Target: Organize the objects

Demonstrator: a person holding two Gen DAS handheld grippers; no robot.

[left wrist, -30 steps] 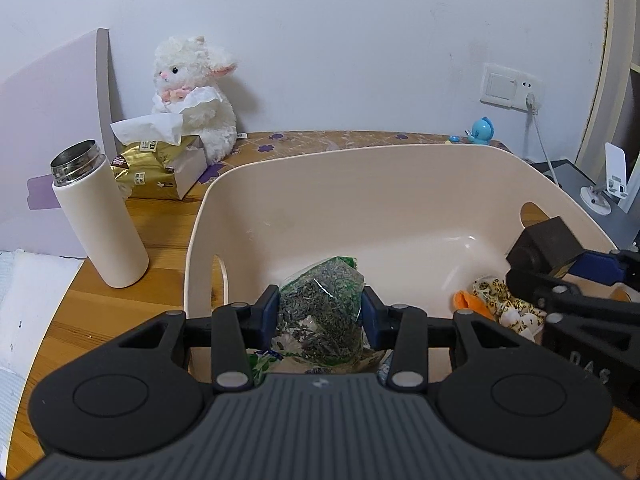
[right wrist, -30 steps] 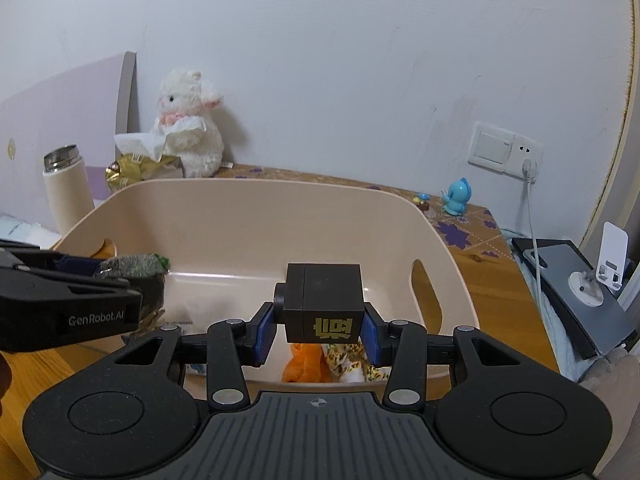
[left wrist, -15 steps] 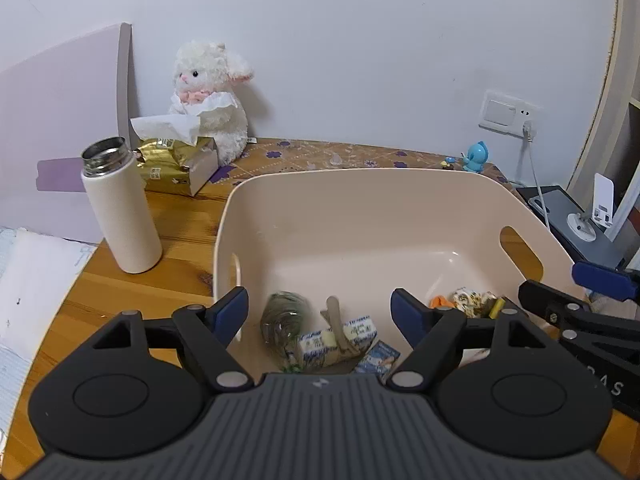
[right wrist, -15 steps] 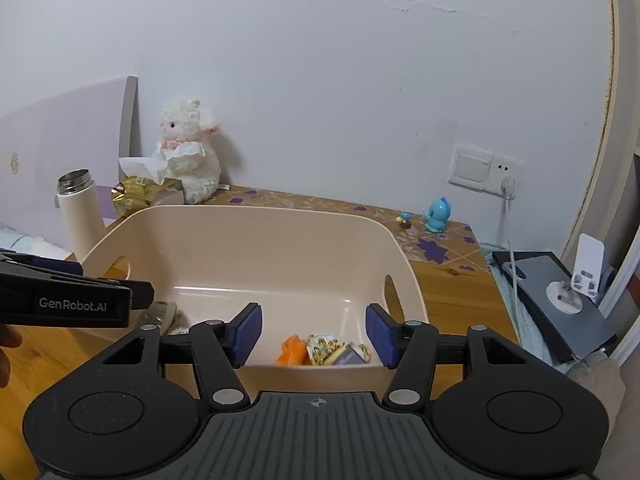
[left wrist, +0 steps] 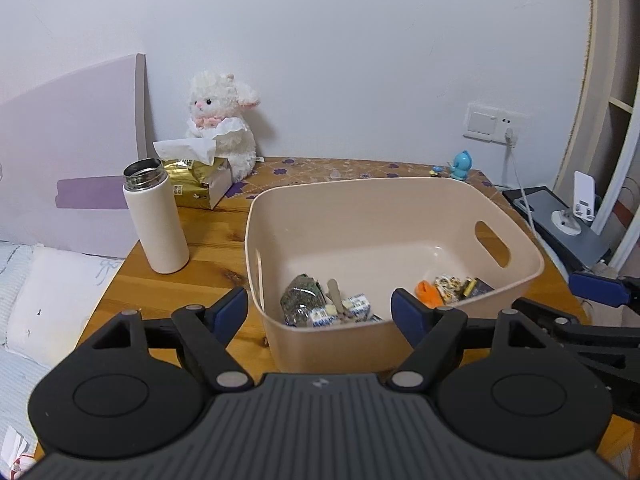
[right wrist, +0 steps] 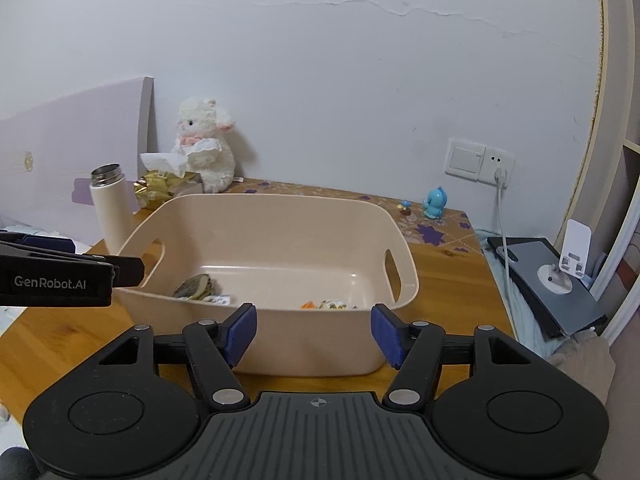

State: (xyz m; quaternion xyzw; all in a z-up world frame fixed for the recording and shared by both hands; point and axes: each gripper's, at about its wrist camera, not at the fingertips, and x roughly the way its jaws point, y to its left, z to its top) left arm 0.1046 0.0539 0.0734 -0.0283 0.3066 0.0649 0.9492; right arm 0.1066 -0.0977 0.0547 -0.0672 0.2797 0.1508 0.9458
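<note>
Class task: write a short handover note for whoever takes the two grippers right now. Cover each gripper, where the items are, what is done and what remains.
Left gripper: open, empty, at the near rim of the beige bin.
Right gripper: open, empty, also at the near rim.
In the bin: dried-herb packet, small cartons, orange item and patterned packets.
Done: those items are binned.
Left: the white flask, tissue box and plush lamb stand outside; whether they belong in is unclear.

A beige plastic bin (left wrist: 460, 208) with cut-out handles sits upright on the wooden table. Inside, at its 7 o'clock corner, lie a clear bag of dried herbs (left wrist: 301, 298) and small blue-white cartons (left wrist: 356, 304); at 5 o'clock, an orange item (left wrist: 427, 292) and patterned packets (left wrist: 450, 284).
</note>
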